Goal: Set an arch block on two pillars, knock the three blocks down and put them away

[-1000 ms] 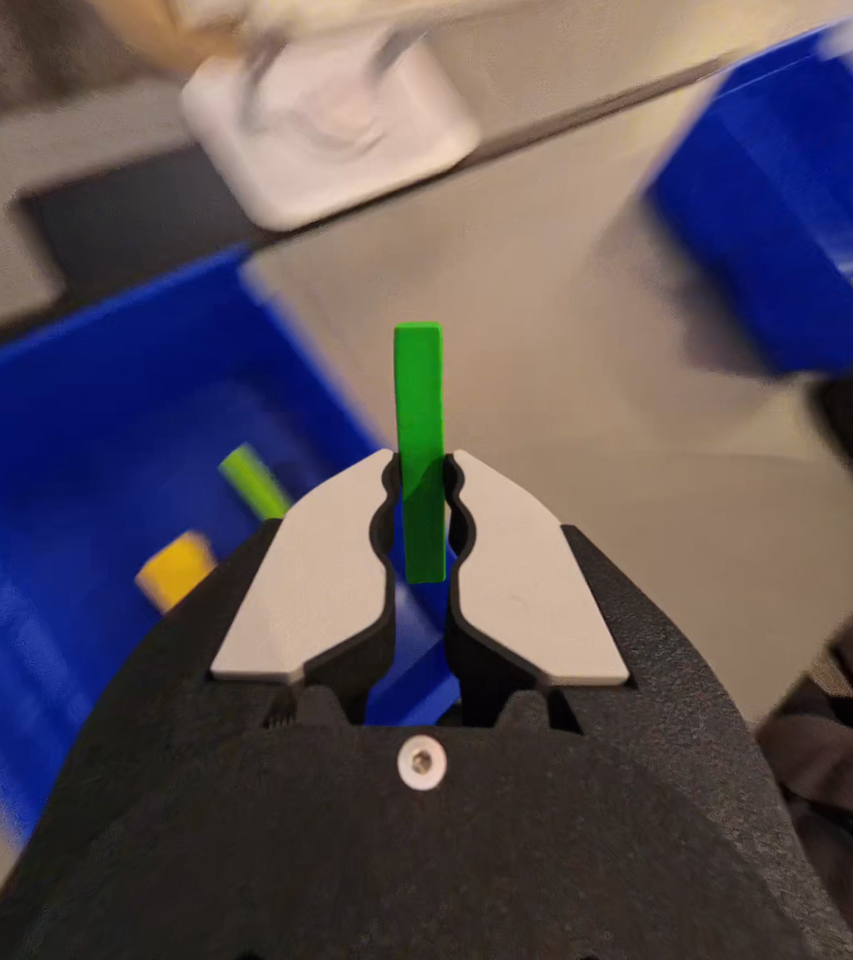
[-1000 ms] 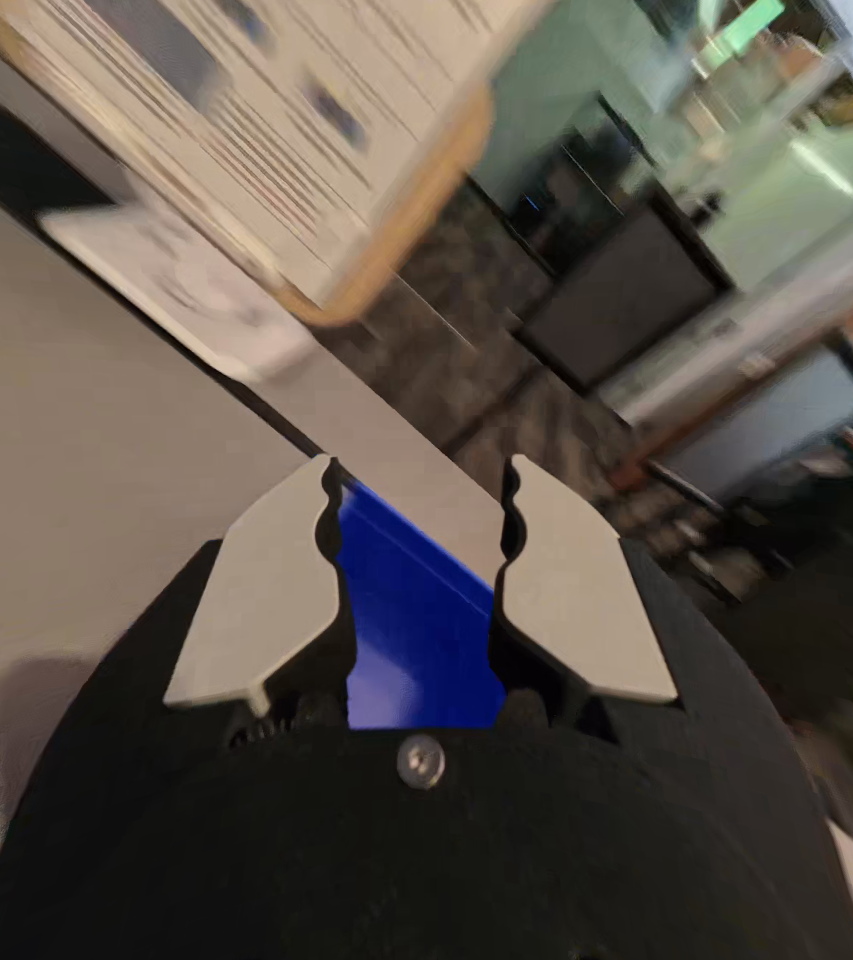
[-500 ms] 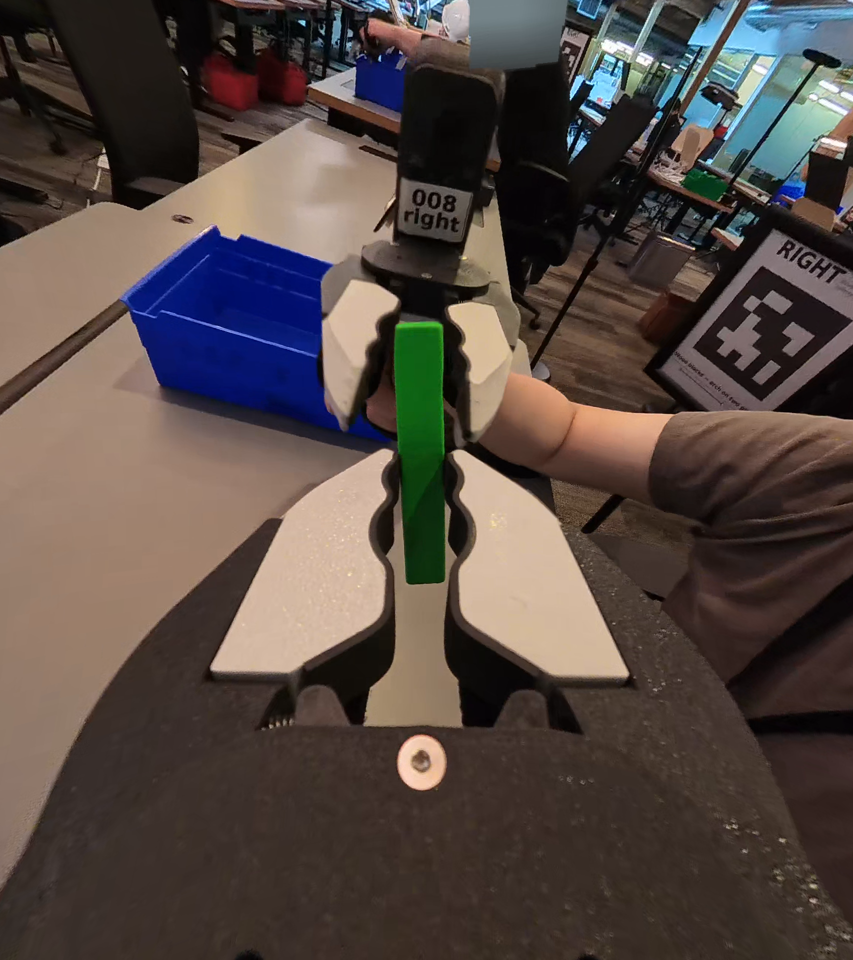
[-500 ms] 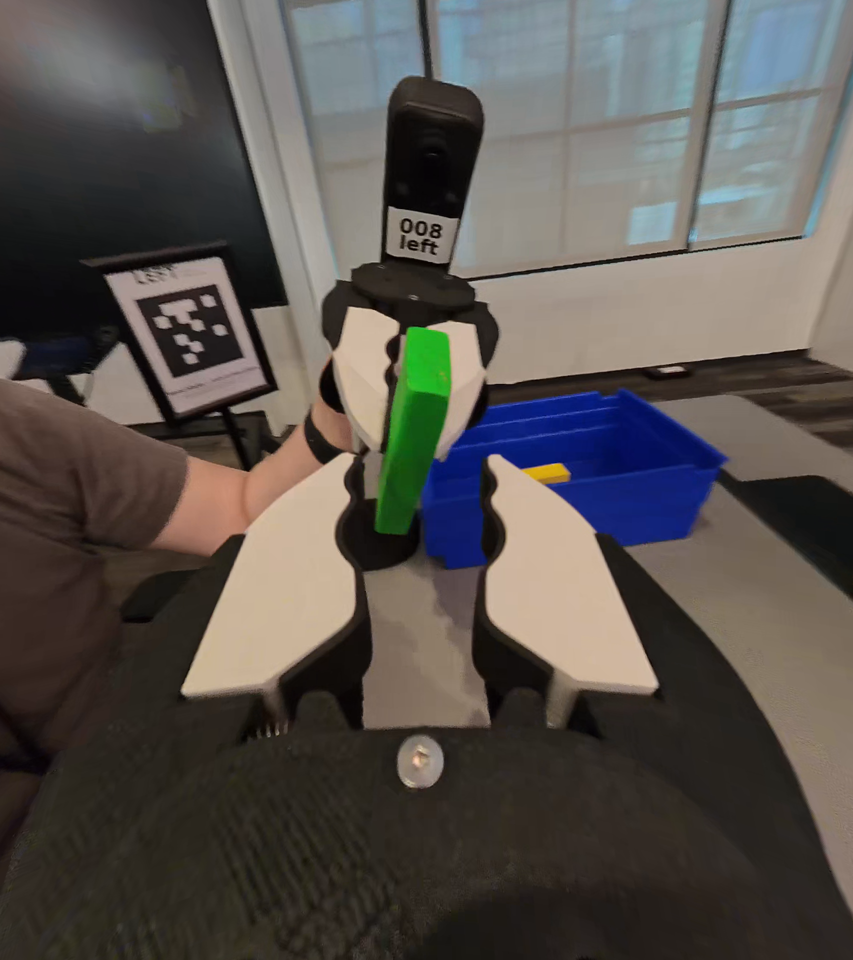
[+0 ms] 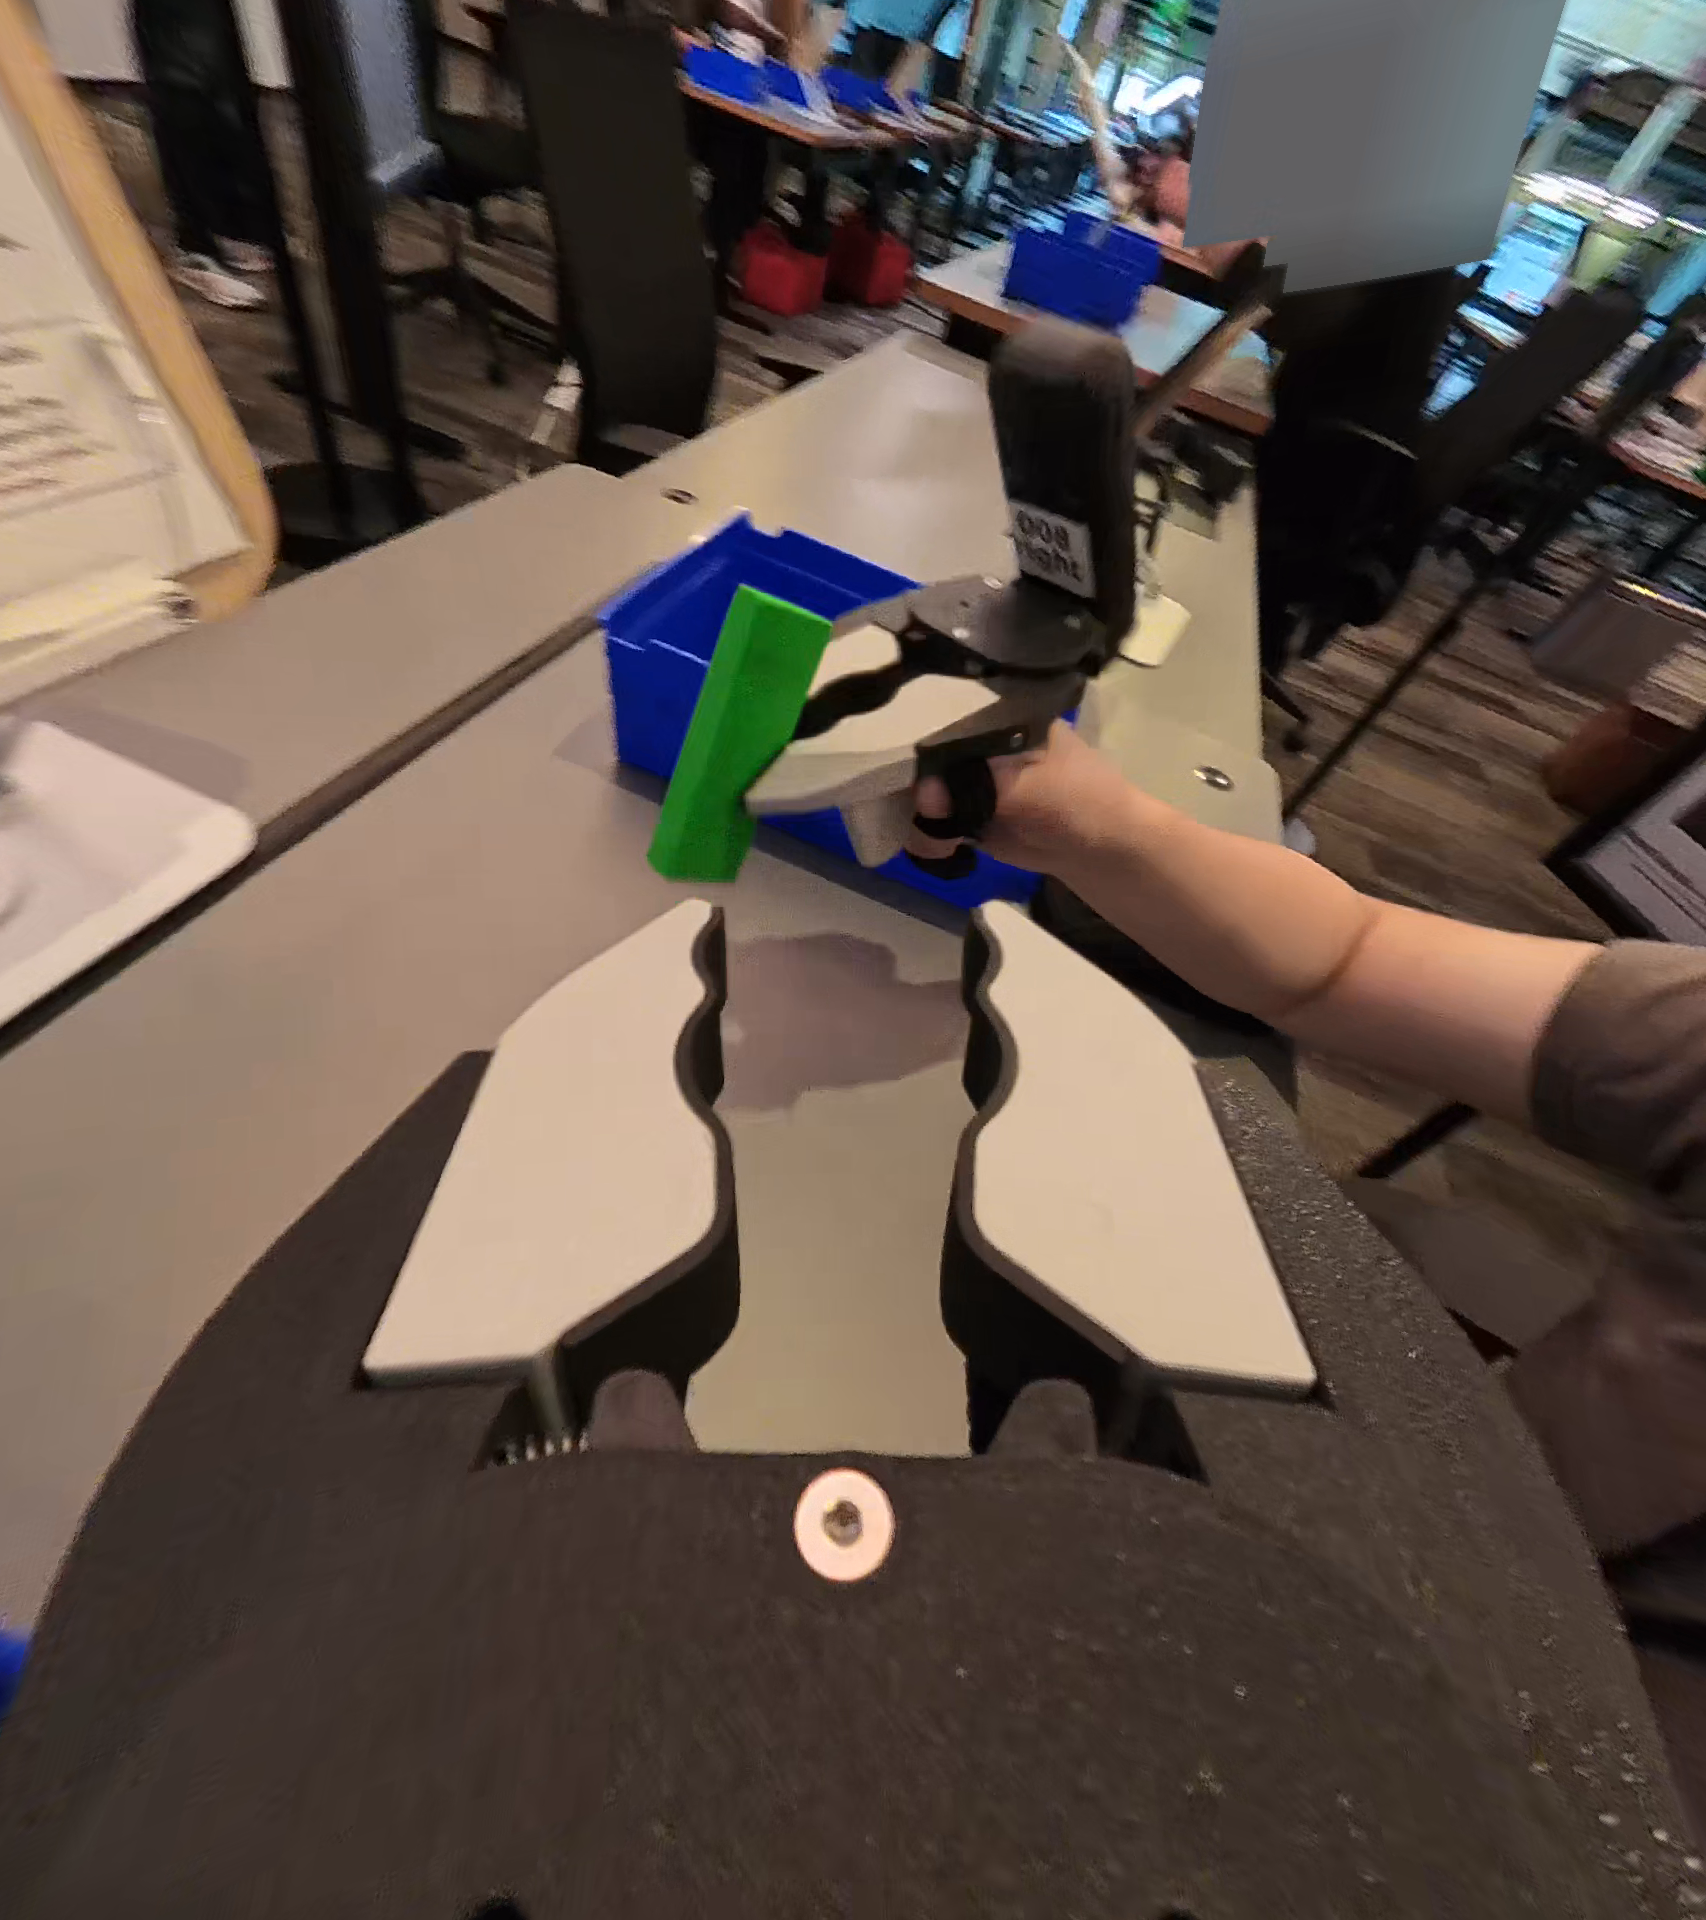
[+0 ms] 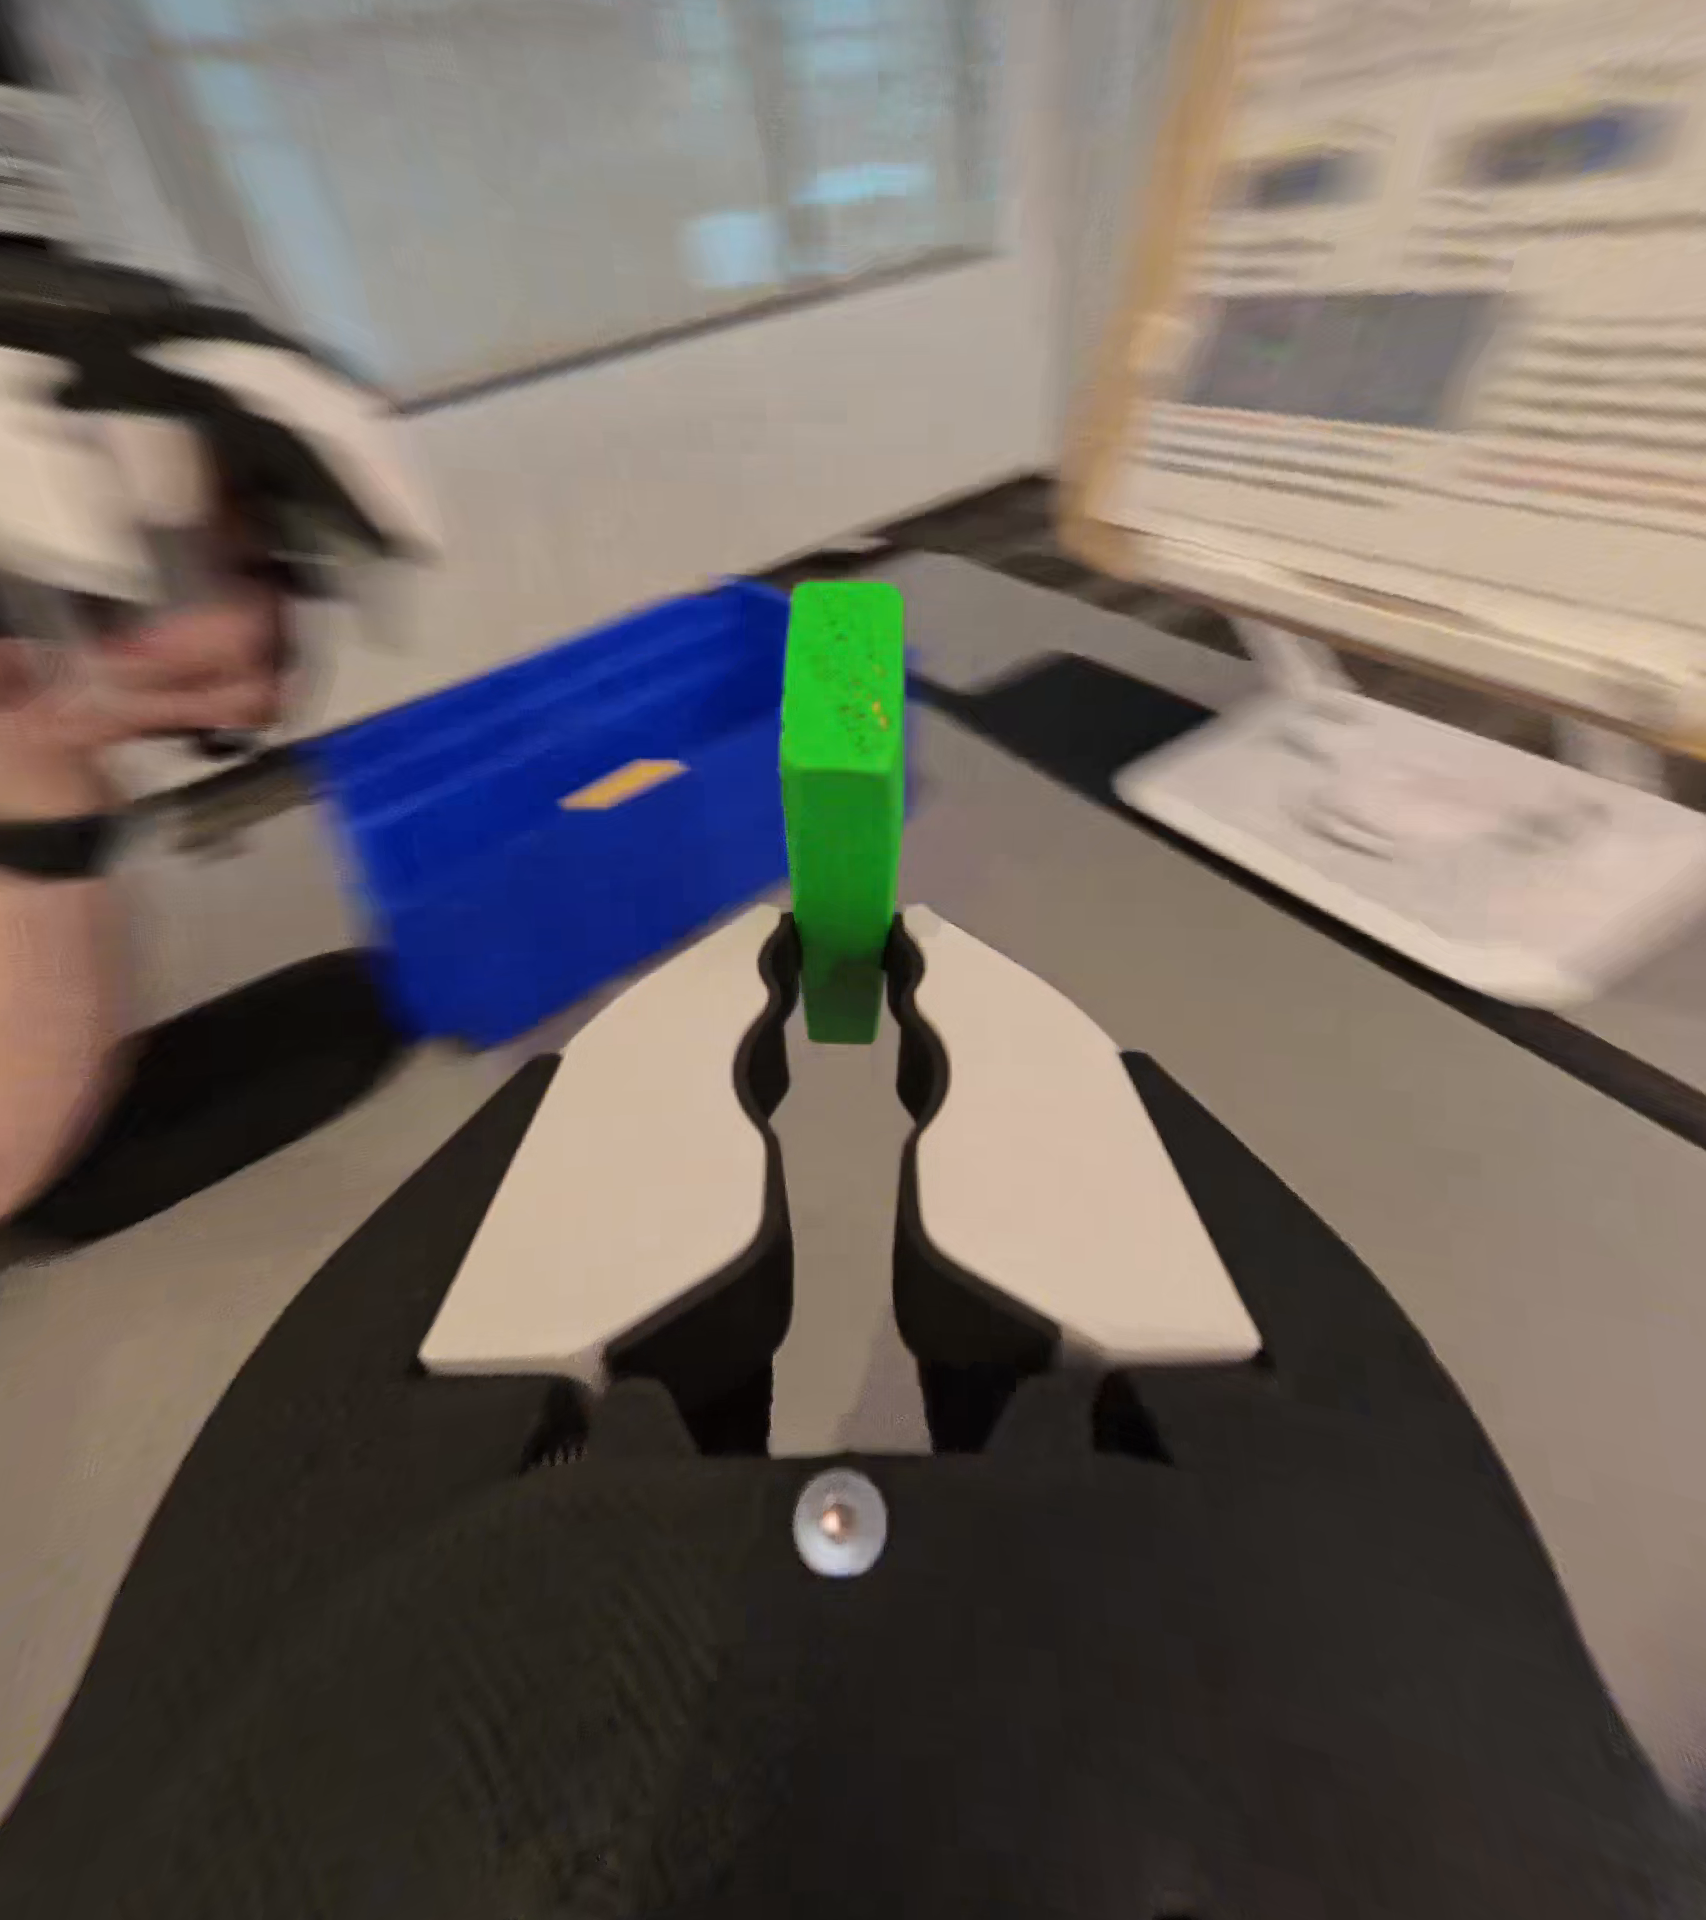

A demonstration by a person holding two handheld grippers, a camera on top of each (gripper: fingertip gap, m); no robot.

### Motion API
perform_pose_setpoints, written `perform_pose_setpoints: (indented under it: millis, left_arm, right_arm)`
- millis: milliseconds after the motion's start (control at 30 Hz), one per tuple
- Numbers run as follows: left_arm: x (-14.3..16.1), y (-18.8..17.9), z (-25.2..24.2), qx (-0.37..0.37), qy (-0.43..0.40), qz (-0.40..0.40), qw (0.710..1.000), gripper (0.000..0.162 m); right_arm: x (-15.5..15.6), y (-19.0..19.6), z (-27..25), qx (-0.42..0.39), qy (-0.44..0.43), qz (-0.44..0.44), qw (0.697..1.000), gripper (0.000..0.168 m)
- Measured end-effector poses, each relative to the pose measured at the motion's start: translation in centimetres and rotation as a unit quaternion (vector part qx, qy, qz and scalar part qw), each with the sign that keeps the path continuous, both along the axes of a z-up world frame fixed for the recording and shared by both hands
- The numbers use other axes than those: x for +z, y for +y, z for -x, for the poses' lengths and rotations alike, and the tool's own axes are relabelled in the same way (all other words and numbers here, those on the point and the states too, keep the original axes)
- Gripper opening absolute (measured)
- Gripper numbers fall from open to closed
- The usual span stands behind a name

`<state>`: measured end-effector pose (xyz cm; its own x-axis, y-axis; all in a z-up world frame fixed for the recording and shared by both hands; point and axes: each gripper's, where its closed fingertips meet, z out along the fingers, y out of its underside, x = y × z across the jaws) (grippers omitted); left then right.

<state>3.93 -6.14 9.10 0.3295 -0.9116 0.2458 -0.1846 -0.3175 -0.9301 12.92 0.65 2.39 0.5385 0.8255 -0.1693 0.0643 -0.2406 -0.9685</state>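
Note:
A flat green block (image 6: 844,790) stands on end between the fingertips of my right gripper (image 6: 841,935), which is shut on its lower end. In the left wrist view the right gripper (image 5: 792,727) holds the same green block (image 5: 735,738) tilted, above the grey table (image 5: 309,987). My left gripper (image 5: 844,935) is open and empty, a short way in front of the block. A blue bin (image 6: 537,831) behind the block holds a yellow block (image 6: 620,784). The right wrist view is blurred by motion.
A second blue bin (image 5: 683,644) sits behind the right gripper. A white pad (image 5: 49,862) and a poster board on a wooden frame (image 5: 49,312) stand at the table's far edge. A person's forearm (image 5: 1244,935) reaches in from the right. There is about 12 centimetres between the tips of the two grippers.
The green block has passed from my left gripper to my right. The left gripper has opened and drawn back. The right has shut on the block and swung away.

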Motion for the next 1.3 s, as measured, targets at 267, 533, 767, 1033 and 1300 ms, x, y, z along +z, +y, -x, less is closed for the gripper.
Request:
perform_pose_setpoints:
  millis: [267, 533, 767, 1033, 1300]
  left_arm:
    - [0.0, 3.3, 5.2, 0.142, 0.065, -0.052, 0.986, 0.044]
    - [-1.3, 4.9, 7.3, 0.199, 0.096, -0.029, 0.975, 0.053]
    - [-2.5, 5.3, 8.4, 0.219, 0.135, -0.014, 0.966, 0.058]
    - [-4.4, 6.3, 11.0, 0.260, 0.173, 0.027, 0.950, 0.078]
    - [-10.3, 7.6, 17.0, 0.339, 0.323, 0.108, 0.877, 0.073]
  right_arm:
    - [-9.7, 6.4, -7.4, -0.256, -0.105, 0.060, 0.959, 0.017]
    - [-14.2, 7.4, -7.7, -0.299, -0.175, 0.090, 0.934, 0.017]
    - [-15.3, 7.6, -7.6, -0.315, -0.200, 0.093, 0.923, 0.017]
    - [-15.3, 7.6, -7.6, -0.313, -0.208, 0.089, 0.923, 0.017]
    - [-15.3, 7.7, -7.7, -0.310, -0.222, 0.088, 0.920, 0.040]
